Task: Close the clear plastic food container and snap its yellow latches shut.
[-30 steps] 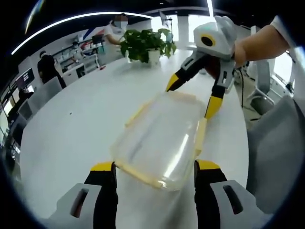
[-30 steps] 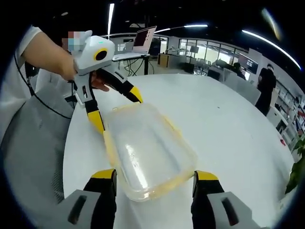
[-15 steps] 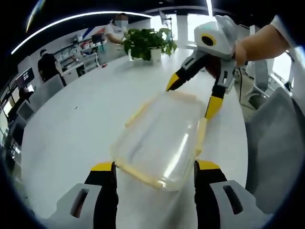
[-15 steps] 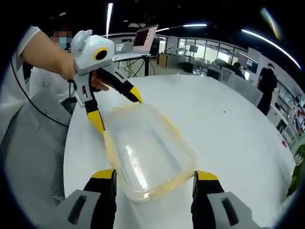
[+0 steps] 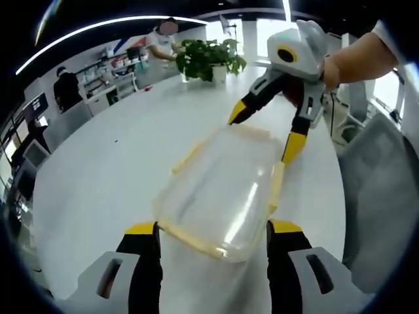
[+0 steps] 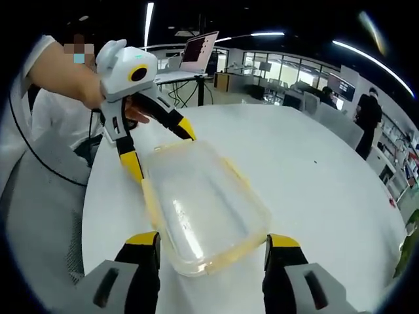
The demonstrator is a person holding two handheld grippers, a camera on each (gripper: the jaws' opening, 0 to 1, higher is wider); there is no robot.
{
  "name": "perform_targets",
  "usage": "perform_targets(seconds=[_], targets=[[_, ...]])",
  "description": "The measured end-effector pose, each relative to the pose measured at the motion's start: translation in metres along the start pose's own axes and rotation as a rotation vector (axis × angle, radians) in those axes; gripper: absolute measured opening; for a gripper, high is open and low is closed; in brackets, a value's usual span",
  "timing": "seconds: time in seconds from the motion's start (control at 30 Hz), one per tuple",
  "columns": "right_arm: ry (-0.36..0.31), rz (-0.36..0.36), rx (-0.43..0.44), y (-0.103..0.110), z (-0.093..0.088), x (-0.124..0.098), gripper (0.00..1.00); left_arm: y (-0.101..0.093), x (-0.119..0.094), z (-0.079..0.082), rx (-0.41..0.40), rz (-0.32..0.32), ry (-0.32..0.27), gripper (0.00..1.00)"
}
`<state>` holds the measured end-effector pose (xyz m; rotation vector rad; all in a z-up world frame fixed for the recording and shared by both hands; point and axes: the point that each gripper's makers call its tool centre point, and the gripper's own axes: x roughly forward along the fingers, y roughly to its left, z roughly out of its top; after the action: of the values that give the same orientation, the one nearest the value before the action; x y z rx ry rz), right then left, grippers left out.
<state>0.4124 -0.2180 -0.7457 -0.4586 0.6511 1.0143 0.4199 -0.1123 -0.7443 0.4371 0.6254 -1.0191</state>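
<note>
Nothing's really budged since a second ago: container long axis runs between both wide-open grippers, left gripper and right gripper, with bare white table all around.

White table, potted plant, laptop

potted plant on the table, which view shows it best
The left gripper view: the potted plant stands whole at the far end of the white table, green leaves and white pot both clear. In the right gripper view only a sliver of leaves shows at the picture's right edge, cut off by the rim.
</note>
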Motion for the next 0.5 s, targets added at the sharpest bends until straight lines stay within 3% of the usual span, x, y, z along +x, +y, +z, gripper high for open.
perform_targets(seconds=[0.5], targets=[[-0.010,-0.001,0.018,-0.032,0.012,0.017,0.63,0.034,0.013,0.009,-0.011,-0.001,-0.015,0.64]])
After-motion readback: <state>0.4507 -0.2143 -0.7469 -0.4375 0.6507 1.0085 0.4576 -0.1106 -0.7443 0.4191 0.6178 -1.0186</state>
